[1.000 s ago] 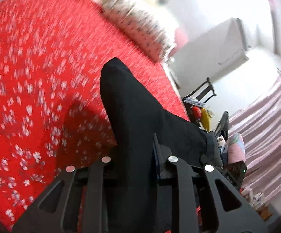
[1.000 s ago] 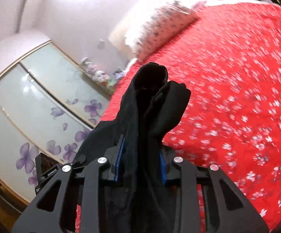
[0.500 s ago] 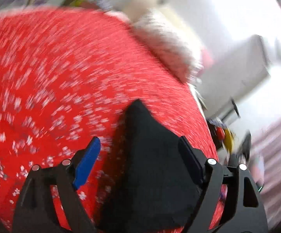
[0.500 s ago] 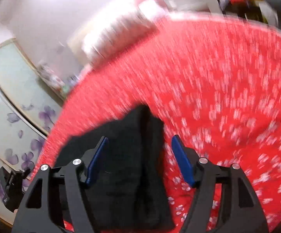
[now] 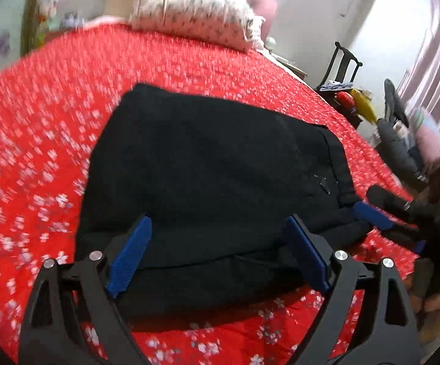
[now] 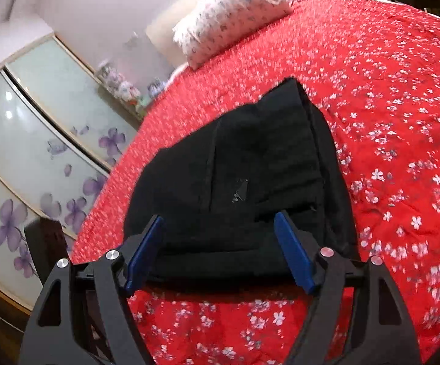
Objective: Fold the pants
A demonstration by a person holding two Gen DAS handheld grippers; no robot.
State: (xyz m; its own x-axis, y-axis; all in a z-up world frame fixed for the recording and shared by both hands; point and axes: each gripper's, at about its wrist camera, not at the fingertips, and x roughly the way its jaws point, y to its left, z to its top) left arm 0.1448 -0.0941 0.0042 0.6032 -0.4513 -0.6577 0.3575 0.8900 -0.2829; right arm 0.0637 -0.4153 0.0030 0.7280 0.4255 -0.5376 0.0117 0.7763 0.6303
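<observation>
I am seeing black pants (image 5: 213, 164) lying folded into compact bundle on red floral bedspread (image 5: 37, 152), near bed's front edge. Bundle's long axis is running crosswise to my view, short side pointing toward pillow (image 5: 195, 15). Left gripper (image 5: 220, 243) is hovering over near edge, blue pads spread wide, gripping nothing. Right gripper (image 6: 220, 237) is likewise gaping wide above same edge. Wardrobe (image 6: 37, 140) is standing beside bed.

The red bed (image 6: 402, 97) is bare all around the black pants (image 5: 207, 176), so a gripper can pass there. A pillow (image 5: 195, 12) blocks the far end. A chair (image 5: 344, 67) stands past the bed's right edge.
</observation>
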